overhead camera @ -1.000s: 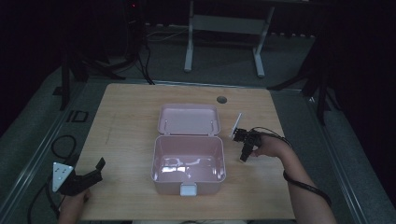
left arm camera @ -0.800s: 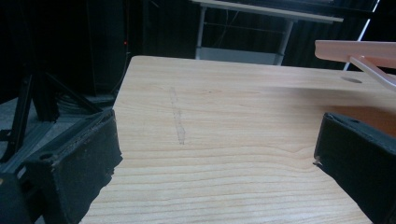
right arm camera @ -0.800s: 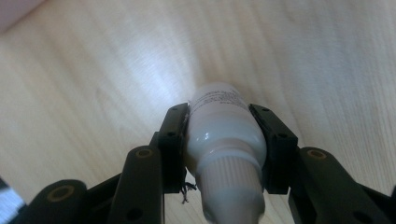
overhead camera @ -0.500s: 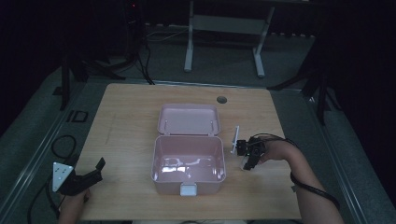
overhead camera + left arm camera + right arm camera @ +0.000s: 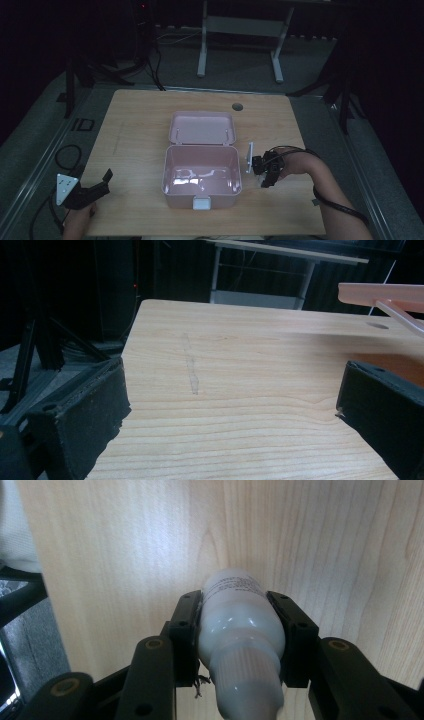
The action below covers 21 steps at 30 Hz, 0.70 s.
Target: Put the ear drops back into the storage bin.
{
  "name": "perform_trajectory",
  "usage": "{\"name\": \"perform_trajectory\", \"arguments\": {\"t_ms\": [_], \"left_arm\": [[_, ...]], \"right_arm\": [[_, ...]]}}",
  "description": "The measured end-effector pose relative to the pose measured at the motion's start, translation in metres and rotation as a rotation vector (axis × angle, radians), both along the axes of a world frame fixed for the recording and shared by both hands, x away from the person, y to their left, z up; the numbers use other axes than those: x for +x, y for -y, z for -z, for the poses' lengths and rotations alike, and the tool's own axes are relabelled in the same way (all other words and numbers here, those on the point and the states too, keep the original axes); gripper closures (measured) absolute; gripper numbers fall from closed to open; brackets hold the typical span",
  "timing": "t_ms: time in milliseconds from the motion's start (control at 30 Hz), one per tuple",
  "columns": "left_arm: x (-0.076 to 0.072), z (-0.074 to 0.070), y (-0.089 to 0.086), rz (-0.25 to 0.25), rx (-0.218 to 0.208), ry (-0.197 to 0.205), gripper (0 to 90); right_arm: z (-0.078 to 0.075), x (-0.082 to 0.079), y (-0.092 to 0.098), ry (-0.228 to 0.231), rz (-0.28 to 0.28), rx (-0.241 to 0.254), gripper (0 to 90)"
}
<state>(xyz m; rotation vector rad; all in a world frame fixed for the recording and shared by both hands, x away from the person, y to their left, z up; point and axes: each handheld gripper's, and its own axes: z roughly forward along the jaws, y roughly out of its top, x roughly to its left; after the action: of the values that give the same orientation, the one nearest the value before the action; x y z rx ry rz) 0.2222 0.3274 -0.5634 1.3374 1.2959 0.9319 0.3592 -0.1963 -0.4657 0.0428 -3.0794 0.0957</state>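
Note:
An open pink box (image 5: 202,194) stands mid-table, its lid (image 5: 202,128) laid back flat behind it; nothing shows inside but glare. Just right of the box my right gripper (image 5: 265,172) hangs over the wood. In the right gripper view its jaws (image 5: 235,605) are shut on a white plastic bottle (image 5: 235,625), gripped across the body with the ribbed cap toward the camera. My left gripper (image 5: 97,185) rests at the table's near left corner, open, with bare wood between its jaws (image 5: 232,390). The pink lid's edge (image 5: 380,292) shows at the upper right of the left gripper view.
A round cable hole (image 5: 237,106) sits near the table's far edge. Bare wood (image 5: 135,135) lies left of the box and along the far side. A metal stand (image 5: 240,30) and dark floor lie beyond the table. Cables (image 5: 65,155) trail off the left edge.
My right gripper has carried the bottle toward the near edge along the box's right side, rising slightly. The left gripper and the box have stayed put.

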Motion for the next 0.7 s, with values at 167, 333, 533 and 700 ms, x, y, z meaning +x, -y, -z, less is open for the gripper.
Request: {"name": "perform_trajectory", "arguments": {"t_ms": [167,333,533,700], "left_arm": [[0.0,0.0,0.0,0.001,0.0,0.001,0.5],[0.0,0.0,0.0,0.0,0.0,0.0,0.5],[0.0,0.0,0.0,-0.001,0.002,0.001,0.5],[0.0,0.0,0.0,-0.001,0.0,0.0,0.5]], "right_arm": [[-0.008,-0.002,-0.004,0.012,0.019,-0.004,59.6],[-0.017,-0.006,-0.007,0.009,0.018,-0.016,59.7],[-0.032,-0.008,-0.011,0.033,0.038,-0.01,59.7],[-0.046,-0.012,-0.012,0.033,0.036,-0.017,59.7]]}}
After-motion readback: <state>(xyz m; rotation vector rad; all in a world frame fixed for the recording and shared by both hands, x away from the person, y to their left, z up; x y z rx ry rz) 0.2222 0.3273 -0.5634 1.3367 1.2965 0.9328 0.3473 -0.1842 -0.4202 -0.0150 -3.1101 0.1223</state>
